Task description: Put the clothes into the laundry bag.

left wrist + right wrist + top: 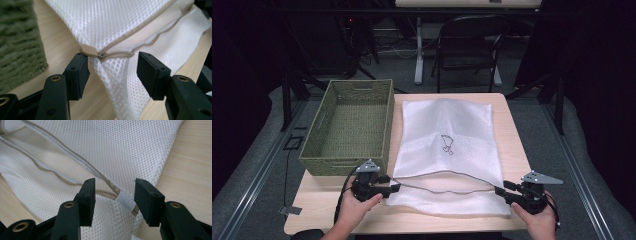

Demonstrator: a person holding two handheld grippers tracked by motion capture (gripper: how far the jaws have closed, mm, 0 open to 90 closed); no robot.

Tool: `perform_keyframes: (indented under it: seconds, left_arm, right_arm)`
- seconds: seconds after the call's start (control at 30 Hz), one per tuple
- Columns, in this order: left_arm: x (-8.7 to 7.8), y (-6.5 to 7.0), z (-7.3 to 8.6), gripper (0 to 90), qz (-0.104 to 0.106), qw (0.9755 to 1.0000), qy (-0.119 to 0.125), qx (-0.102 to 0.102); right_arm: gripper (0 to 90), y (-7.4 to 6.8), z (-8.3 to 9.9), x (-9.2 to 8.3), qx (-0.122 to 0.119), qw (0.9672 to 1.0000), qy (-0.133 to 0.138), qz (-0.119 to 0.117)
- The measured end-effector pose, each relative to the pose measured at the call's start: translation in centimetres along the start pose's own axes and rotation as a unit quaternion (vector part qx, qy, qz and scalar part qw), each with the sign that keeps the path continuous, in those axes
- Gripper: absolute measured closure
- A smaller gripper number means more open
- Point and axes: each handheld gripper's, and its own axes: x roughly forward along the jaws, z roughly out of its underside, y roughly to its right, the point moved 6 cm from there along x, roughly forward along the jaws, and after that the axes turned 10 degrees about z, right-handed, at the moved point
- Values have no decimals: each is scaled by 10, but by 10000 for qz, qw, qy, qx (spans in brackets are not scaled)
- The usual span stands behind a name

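White mesh laundry bag (446,142) lies between both spread claws (396,188) (499,190); pinch each zipper corner squarely before lifting.

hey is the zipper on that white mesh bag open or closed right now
Open. The mesh bag's zipper edges gape apart along the near end, between the left gripper and right gripper.

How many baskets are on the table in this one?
1. The green woven basket sits at the table's far left, beside the white mesh bag. Nothing suggests another is hidden.
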Motion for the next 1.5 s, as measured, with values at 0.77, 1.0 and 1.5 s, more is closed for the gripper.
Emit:
perform_keyframes:
  seconds: [0.77,1.0,1.5]
  left_arm:
    - [16,20,-64,900,312,9988,95,367]
    - [31,19,-61,900,375,9986,-62,376]
    - [55,7,-34,899,302,9978,-473,343]
  right_arm:
    - [860,-40,-56,5,-544,9971,110,-525]
    - [869,-50,-58,24,-512,9967,78,-625]
    - [850,-44,-40,40,-334,9970,-97,-692]
